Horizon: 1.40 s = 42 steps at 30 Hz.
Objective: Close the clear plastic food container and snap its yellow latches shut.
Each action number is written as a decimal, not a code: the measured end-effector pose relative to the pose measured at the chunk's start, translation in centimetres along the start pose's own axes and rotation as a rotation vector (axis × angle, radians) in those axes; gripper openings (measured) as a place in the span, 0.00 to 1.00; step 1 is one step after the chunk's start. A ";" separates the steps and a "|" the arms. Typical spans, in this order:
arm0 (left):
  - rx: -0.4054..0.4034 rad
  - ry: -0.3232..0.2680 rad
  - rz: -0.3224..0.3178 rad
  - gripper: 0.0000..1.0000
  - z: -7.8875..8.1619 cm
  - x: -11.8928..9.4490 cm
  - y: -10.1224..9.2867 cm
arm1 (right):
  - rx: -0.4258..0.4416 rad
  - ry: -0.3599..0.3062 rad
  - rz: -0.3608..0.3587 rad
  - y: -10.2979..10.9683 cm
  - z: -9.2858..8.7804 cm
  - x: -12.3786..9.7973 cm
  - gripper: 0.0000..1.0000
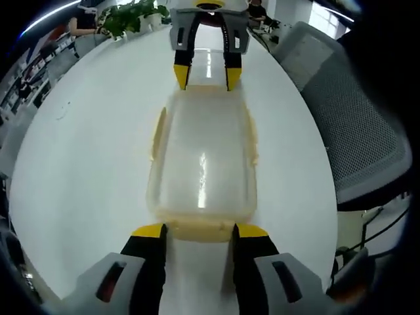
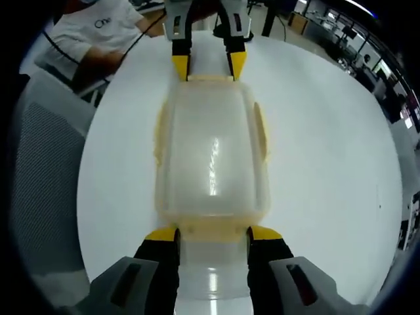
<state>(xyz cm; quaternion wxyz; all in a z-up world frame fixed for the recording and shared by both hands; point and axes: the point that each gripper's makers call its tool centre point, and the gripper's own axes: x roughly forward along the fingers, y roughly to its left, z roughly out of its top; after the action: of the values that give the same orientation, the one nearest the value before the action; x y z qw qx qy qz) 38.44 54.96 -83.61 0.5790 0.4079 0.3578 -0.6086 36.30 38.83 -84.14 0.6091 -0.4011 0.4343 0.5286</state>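
The clear plastic container (image 1: 202,157) (image 2: 213,157) lies lengthwise on the white table (image 1: 79,151), with its lid on top. Pale yellow latches (image 1: 158,134) (image 2: 261,128) hang along its long sides. My left gripper (image 1: 200,231) stands open at one short end, its yellow-tipped jaws flanking the end latch (image 1: 200,226). My right gripper (image 2: 214,234) is open at the opposite short end, astride that end's latch (image 2: 213,228). Each gripper shows in the other's view at the far end: the right gripper (image 1: 207,77) and the left gripper (image 2: 209,67). Nothing is clamped between either pair of jaws.
A grey mesh office chair (image 1: 348,125) (image 2: 46,177) stands close to one side of the table. A person in a white shirt (image 2: 98,33) sits beyond the far edge. Potted plants (image 1: 131,16) stand at the table's other end.
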 end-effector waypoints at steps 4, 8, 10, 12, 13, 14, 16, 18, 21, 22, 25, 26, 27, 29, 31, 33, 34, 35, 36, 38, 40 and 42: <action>0.011 -0.005 0.008 0.38 0.1 0.0 0.1 | -0.001 0.001 0.000 -0.1 0.0 -0.1 0.39; 0.013 -0.015 0.010 0.37 0.0 -0.3 0.0 | -0.001 -0.002 0.001 0.0 0.1 -0.2 0.39; 0.011 -0.017 0.004 0.37 0.1 -0.5 -0.1 | -0.003 -0.006 0.000 0.1 0.2 -0.4 0.39; 0.016 -0.019 0.006 0.37 0.1 -0.7 -0.1 | 0.001 -0.010 0.004 0.2 0.3 -0.5 0.39; 0.016 -0.017 0.005 0.37 0.1 -0.9 -0.2 | 0.000 -0.015 0.004 0.2 0.5 -0.6 0.39; 0.019 -0.017 0.007 0.37 0.1 -1.0 -0.2 | 0.001 -0.016 0.004 0.2 0.5 -0.6 0.38; 0.018 -0.021 0.010 0.37 0.1 -1.2 -0.2 | 0.003 -0.020 0.001 0.2 0.6 -0.7 0.38; 0.021 -0.023 0.015 0.37 0.2 -1.4 -0.2 | 0.006 -0.022 -0.001 0.3 0.7 -0.8 0.38; 0.018 -0.026 0.010 0.37 0.2 -1.5 -0.5 | 0.015 -0.027 0.002 0.6 0.8 -1.1 0.38; 0.020 -0.024 0.009 0.37 0.2 -1.6 -0.6 | 0.009 -0.034 0.003 0.7 0.9 -1.3 0.38; 0.025 -0.030 0.016 0.37 0.3 -2.0 -0.6 | 0.003 -0.039 0.003 0.8 1.0 -1.7 0.38; 0.022 -0.032 0.014 0.37 0.3 -2.2 -0.7 | 0.005 -0.044 0.006 0.8 1.1 -1.9 0.38; 0.023 -0.032 0.015 0.37 0.4 -2.4 -0.8 | 0.005 -0.044 0.008 0.9 1.2 -2.1 0.38; 0.022 -0.035 0.017 0.37 0.6 -2.8 -0.8 | 0.001 -0.042 0.004 0.9 1.4 -2.5 0.38; 0.023 -0.034 0.019 0.37 0.7 -3.1 -0.9 | 0.004 -0.044 0.002 0.9 1.5 -2.9 0.38; 0.020 -0.034 0.017 0.37 0.8 -3.4 -0.9 | 0.004 -0.046 0.002 0.9 1.6 -3.1 0.38; 0.017 -0.035 0.015 0.37 0.9 -3.6 -0.9 | 0.005 -0.048 0.003 1.0 1.7 -3.4 0.38; 0.012 -0.037 0.013 0.37 1.1 -3.9 -1.0 | 0.005 -0.050 0.001 0.9 1.7 -3.7 0.38; 0.009 -0.038 0.012 0.37 1.2 -4.0 -1.0 | 0.006 -0.052 0.001 0.9 1.7 -3.9 0.38; 0.008 -0.039 0.017 0.37 1.4 -4.4 -0.9 | 0.007 -0.058 0.003 0.8 1.8 -4.2 0.38; 0.004 -0.042 0.018 0.37 1.5 -4.5 -0.8 | 0.003 -0.062 0.001 0.6 1.9 -4.6 0.38; 0.005 -0.046 0.025 0.37 1.5 -4.7 -0.6 | 0.006 -0.066 0.003 0.4 2.0 -4.9 0.38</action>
<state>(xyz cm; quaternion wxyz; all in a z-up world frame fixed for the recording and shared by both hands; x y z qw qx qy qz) 37.75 55.55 -78.72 0.5935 0.3997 0.3379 -0.6114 35.77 39.34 -78.92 0.6234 -0.3809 0.4163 0.5412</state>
